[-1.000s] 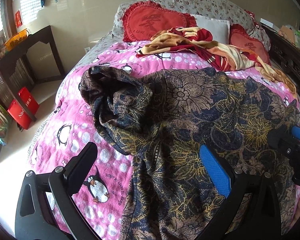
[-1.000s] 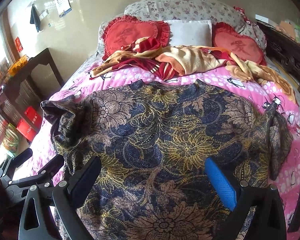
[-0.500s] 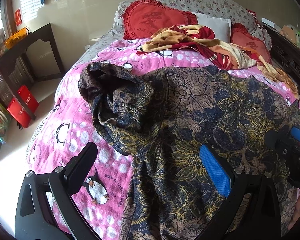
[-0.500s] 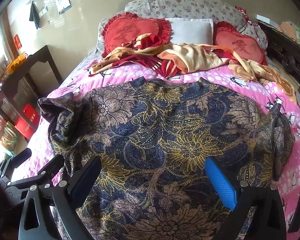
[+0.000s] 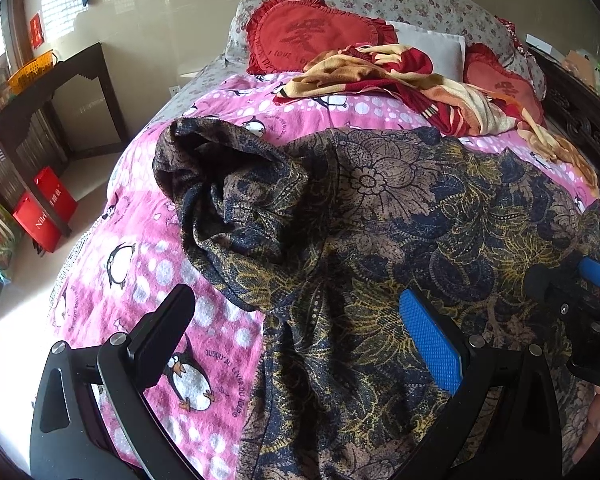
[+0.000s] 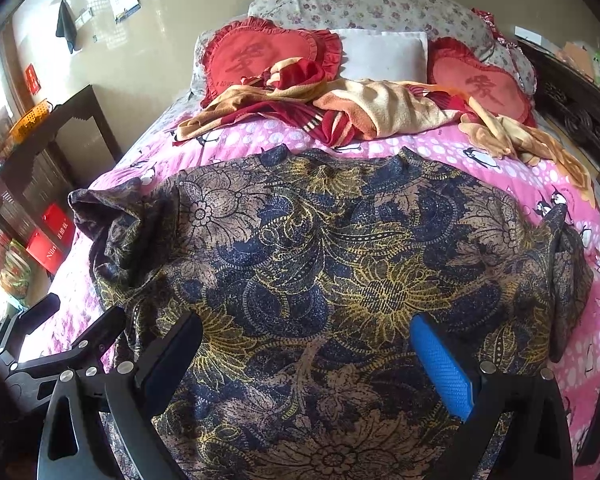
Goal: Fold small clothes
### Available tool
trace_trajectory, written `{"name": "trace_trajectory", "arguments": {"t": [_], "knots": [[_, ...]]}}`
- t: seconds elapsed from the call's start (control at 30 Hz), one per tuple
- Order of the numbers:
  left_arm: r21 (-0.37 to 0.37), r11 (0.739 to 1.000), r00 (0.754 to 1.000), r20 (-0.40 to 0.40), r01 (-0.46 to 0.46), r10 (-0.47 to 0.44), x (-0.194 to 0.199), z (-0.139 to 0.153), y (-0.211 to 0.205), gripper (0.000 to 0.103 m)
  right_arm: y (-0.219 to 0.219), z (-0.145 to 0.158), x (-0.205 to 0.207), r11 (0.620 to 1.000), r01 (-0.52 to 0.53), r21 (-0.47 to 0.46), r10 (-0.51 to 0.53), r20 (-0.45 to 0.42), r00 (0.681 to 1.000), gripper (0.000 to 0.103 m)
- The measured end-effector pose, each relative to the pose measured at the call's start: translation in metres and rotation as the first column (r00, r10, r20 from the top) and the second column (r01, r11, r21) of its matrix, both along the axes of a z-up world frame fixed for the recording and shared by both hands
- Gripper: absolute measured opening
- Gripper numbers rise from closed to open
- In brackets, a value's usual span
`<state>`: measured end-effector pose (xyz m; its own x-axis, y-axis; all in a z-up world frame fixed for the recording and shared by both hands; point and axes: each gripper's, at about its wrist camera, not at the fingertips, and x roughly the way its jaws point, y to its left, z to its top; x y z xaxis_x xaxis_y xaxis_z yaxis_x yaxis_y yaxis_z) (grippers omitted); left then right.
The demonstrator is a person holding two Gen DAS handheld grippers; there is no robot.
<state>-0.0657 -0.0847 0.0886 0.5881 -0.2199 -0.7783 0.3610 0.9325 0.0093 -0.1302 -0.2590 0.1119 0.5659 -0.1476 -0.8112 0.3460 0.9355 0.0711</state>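
Right wrist view, floral garment (image 6: 320, 264) spread on bed, both grippers' fingers apart

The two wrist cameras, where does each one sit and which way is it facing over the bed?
Left wrist view: sits on the left gripper, over the near left part of the pink penguin-print bedspread, facing the headboard end; its open fingers and part of the right gripper show.
Right wrist view: sits on the right gripper, centred over the dark floral-print garment, facing the same way; its open fingers and the left gripper show.
Both share the garment, the bedspread and the red heart-shaped cushions.
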Motion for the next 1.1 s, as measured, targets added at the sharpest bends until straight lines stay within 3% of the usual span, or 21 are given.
{"name": "trace_trajectory", "arguments": {"t": [0.5,0.63,0.87,1.1], "knots": [[0.01,1.0,1.0,-0.02,-0.015,0.015,0.011,-0.01,0.003,0.103,0.002,-0.009,0.009,1.0,-0.014,0.006,0.014,-0.022,1.0,0.103],[0.008,0.998,0.997,-0.033,-0.063,0.063,0.024,-0.017,0.016,0.103,0.005,-0.012,0.016,0.999,-0.037,0.011,0.038,-0.026,0.999,0.103],[-0.017,0.981,0.979,-0.073,-0.191,0.189,0.056,-0.03,0.057,0.103,0.032,-0.009,0.048,0.979,-0.199,0.034,0.198,0.023,0.98,0.087],[0.006,0.961,0.955,-0.117,-0.275,0.274,0.082,-0.052,0.088,0.103,0.07,-0.016,0.112,0.932,-0.344,0.111,0.339,0.059,0.939,0.08]]}}
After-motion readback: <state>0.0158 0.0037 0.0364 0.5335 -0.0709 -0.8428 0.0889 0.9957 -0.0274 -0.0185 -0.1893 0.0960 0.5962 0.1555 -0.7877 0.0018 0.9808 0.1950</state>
